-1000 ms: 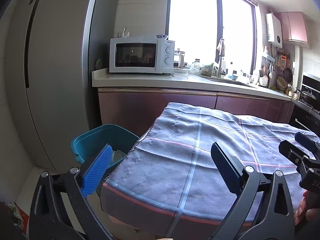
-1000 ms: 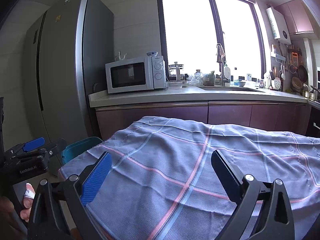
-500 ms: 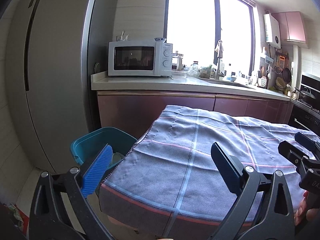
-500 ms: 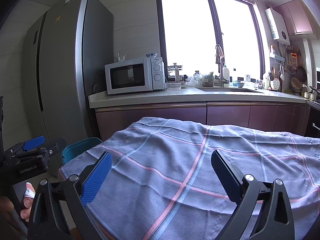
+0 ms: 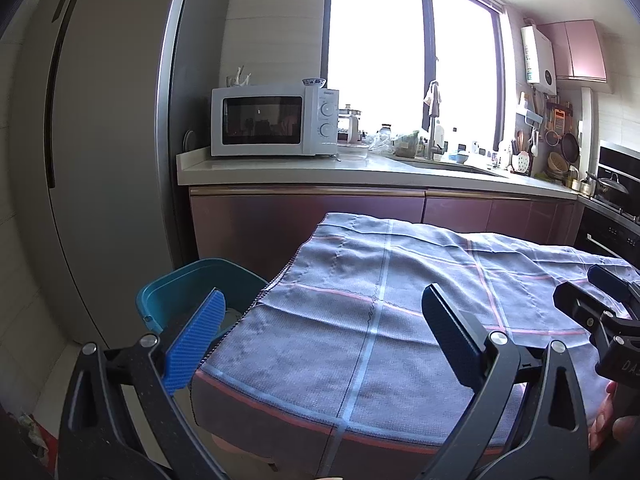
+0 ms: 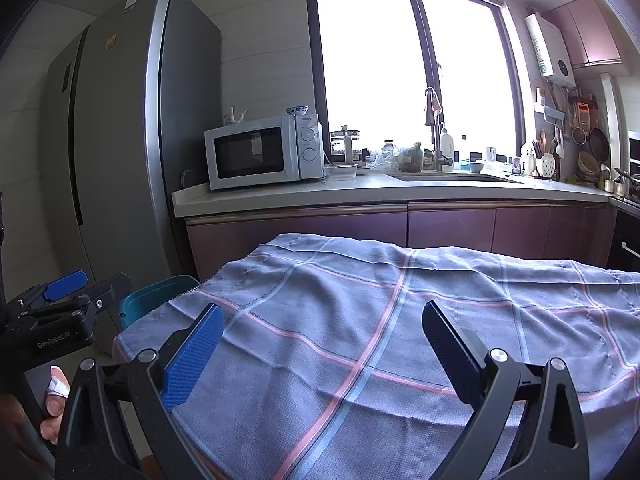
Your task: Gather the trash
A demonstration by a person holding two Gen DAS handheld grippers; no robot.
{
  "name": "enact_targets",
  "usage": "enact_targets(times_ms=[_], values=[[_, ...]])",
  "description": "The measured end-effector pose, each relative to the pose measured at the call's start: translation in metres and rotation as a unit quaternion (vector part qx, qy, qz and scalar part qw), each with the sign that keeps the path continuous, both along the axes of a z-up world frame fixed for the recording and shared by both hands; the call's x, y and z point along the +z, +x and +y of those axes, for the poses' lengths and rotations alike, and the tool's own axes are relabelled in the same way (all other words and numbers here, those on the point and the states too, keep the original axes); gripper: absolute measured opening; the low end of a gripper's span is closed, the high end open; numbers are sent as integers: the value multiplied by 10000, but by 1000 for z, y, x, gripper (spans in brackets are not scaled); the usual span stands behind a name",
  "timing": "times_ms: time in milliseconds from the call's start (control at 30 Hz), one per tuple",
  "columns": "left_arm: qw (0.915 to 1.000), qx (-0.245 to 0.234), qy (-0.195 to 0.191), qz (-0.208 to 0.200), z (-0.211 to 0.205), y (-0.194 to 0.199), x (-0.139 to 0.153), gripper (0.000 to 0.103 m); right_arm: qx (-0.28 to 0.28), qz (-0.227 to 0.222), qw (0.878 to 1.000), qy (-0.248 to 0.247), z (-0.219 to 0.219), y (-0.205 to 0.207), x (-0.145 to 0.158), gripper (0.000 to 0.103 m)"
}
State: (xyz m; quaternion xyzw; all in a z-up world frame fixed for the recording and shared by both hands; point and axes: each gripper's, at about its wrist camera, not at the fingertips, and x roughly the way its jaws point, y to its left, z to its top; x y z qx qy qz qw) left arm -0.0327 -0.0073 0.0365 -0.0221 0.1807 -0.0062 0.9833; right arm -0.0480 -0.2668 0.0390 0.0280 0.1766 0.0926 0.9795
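A teal bin [image 5: 188, 288] stands on the floor at the left end of a table covered by a grey checked cloth [image 5: 400, 300]; pale items lie inside it, half hidden by my left finger. The bin's rim [image 6: 156, 294] also peeks out in the right wrist view. My left gripper [image 5: 320, 332] hovers open over the cloth's near left corner, nothing between its blue pads. My right gripper [image 6: 320, 344] is open above the cloth [image 6: 380, 320], holding nothing. Each gripper shows at the edge of the other's view, held by a hand. No loose trash shows on the cloth.
A tall grey fridge [image 5: 100, 140] rises behind the bin. The counter [image 5: 320, 170] beyond the table carries a white microwave [image 5: 276, 120], a sink with tap and clutter under a bright window. An oven and stove [image 5: 612, 216] are at the far right.
Both views have tilted up slightly, so the cloth and bin sit a little lower in frame. Both grippers stay open.
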Motion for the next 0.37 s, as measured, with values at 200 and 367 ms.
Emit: enact_targets(times_ms=[200, 367], values=[[9999, -11, -65, 154, -1, 7, -6, 97, -34, 53, 10000, 39, -3, 2, -3, 96], [9994, -53, -91, 315, -3, 16, -13, 97, -102, 116, 9999, 73, -9, 6, -6, 96]])
